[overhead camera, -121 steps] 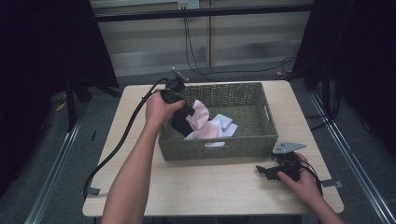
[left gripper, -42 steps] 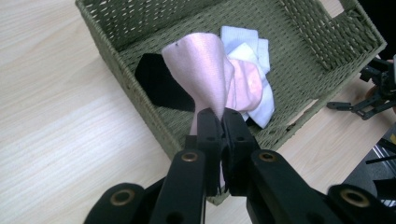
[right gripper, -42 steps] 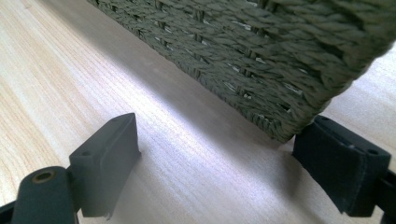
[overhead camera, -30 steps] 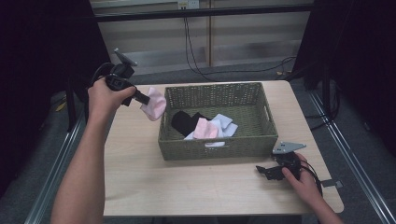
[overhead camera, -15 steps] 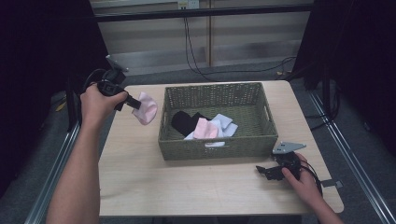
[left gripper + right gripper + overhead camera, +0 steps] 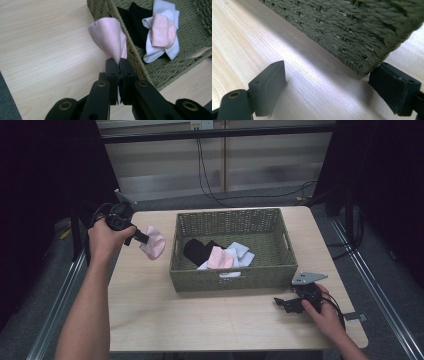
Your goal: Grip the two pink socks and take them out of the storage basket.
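**Holding a pink sock beside the woven basket**

Gripping is confirmed at the left gripper: its two black jaws are closed flat against each other on a pinch of the pink sock. The sock is soft, finely knitted cloth, gathered to a point at the jaws and flaring into a cone shape beyond them. In the high view the left gripper carries the pink sock over the left part of the tabletop, just beside the left wall of the basket.

The basket is rectangular, of coarse olive-green woven cord, with a slot handle in its end wall. Inside lie a black sock, a second pink sock and a pale blue sock, crumpled together.

The right gripper rests near the front right corner of the tabletop. Its jaws stand wide apart with bare, light wood-grain laminate between them, and one jaw sits close to the basket's corner.
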A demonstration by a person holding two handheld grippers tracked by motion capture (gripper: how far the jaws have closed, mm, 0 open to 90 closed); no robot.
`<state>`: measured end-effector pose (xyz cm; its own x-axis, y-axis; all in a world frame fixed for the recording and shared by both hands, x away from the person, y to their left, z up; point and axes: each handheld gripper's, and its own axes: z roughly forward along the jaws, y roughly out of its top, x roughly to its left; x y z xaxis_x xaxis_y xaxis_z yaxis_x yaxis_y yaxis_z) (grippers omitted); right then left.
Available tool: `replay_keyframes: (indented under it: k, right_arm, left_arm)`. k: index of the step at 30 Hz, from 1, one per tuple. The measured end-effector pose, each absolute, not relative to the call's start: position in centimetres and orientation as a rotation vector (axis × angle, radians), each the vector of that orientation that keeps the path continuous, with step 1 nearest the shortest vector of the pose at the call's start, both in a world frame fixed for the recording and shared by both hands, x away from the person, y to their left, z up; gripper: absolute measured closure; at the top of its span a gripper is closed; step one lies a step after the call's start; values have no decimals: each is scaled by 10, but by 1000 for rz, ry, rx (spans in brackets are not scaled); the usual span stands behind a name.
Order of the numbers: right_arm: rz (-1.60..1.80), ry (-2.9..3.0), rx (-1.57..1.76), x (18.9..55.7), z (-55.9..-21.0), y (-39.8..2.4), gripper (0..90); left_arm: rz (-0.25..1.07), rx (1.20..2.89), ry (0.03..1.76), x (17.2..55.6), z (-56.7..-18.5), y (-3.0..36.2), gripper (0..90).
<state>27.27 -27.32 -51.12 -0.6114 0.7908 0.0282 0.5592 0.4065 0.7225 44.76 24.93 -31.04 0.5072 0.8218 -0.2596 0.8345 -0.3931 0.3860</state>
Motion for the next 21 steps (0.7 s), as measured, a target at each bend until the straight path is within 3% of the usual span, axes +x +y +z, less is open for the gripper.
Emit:
replay_keyframes:
  k: [15,21]
  right_arm:
    - [1024,2350,1171,273,-511,-273,133]
    - [1024,2350,1169,273,-511,-273,133]
  left_arm:
    - [-38,2316,1384,451,-344,242,856]
    - [21,2290,1394,452,-348,243,650]
